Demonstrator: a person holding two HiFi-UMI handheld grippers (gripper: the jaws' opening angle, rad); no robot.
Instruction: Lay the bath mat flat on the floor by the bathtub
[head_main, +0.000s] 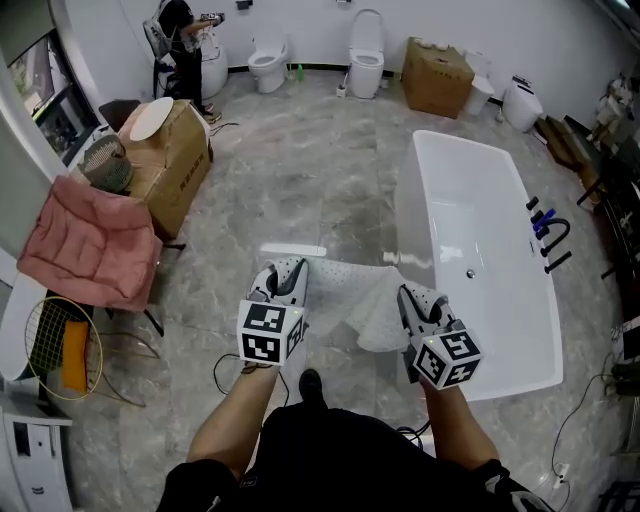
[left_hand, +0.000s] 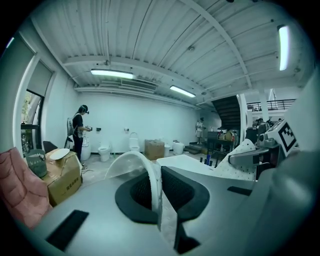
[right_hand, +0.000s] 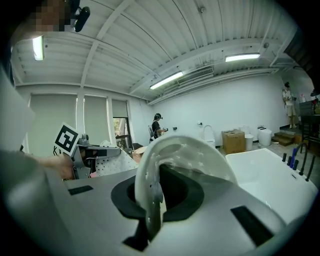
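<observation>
A white bath mat (head_main: 352, 296) dotted with small holes hangs between my two grippers, above the grey marble floor just left of the white bathtub (head_main: 480, 262). My left gripper (head_main: 290, 276) is shut on the mat's left edge, and my right gripper (head_main: 414, 300) is shut on its right edge. Between them the mat sags in folds. In the left gripper view the mat's edge (left_hand: 150, 175) curls up out of the left gripper (left_hand: 159, 194). The right gripper view shows the mat (right_hand: 175, 150) arching over the right gripper (right_hand: 152, 196), with the tub (right_hand: 265, 175) at the right.
A cardboard box (head_main: 168, 165) and a chair with a pink cushion (head_main: 95, 245) stand at the left, with a racket (head_main: 60, 345) below them. Toilets (head_main: 366, 55) and another box (head_main: 437, 77) line the far wall, where a person (head_main: 180, 45) stands. A white strip (head_main: 292, 250) lies on the floor.
</observation>
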